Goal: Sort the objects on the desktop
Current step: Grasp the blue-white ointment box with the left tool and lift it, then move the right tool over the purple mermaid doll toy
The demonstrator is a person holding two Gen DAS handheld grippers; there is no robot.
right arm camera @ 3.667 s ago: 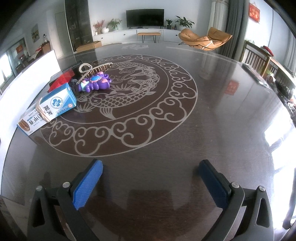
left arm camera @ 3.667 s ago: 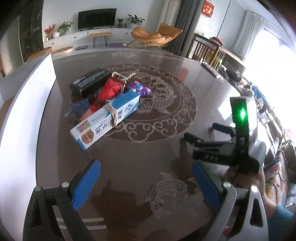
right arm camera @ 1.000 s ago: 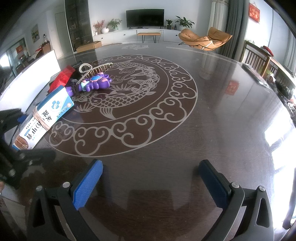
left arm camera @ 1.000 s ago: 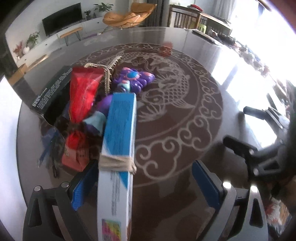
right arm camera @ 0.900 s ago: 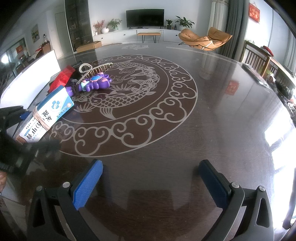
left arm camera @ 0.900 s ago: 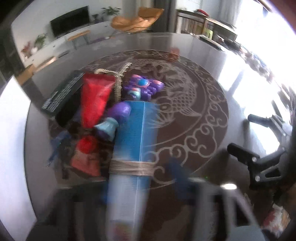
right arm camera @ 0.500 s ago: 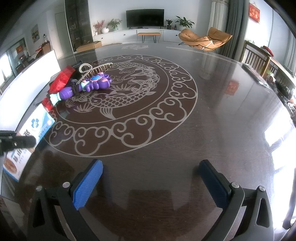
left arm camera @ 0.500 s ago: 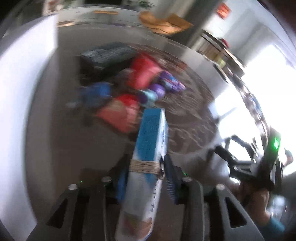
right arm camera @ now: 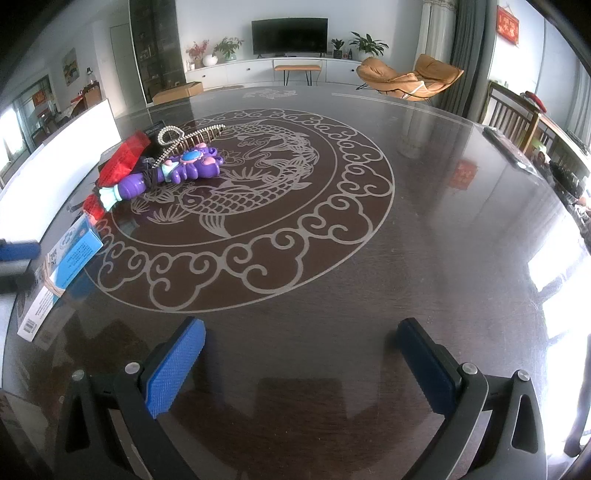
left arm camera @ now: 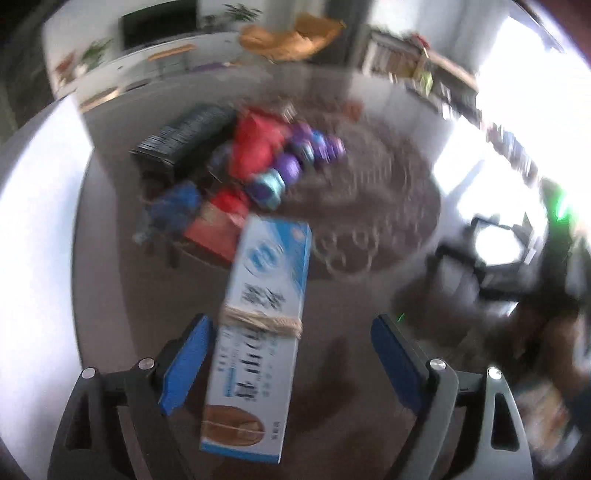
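Left gripper (left arm camera: 290, 354): we see its jaws opening, the blue-and-white box (left arm camera: 258, 339) lying loose between them at six o'clock on the table (right arm camera: 332, 258), its Chinese print too blurred to read.

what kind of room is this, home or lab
Most likely a home's open living and dining room: a wall-mounted TV above a low white cabinet, an orange lounge chair, and a large dark table inlaid with a fish pattern.
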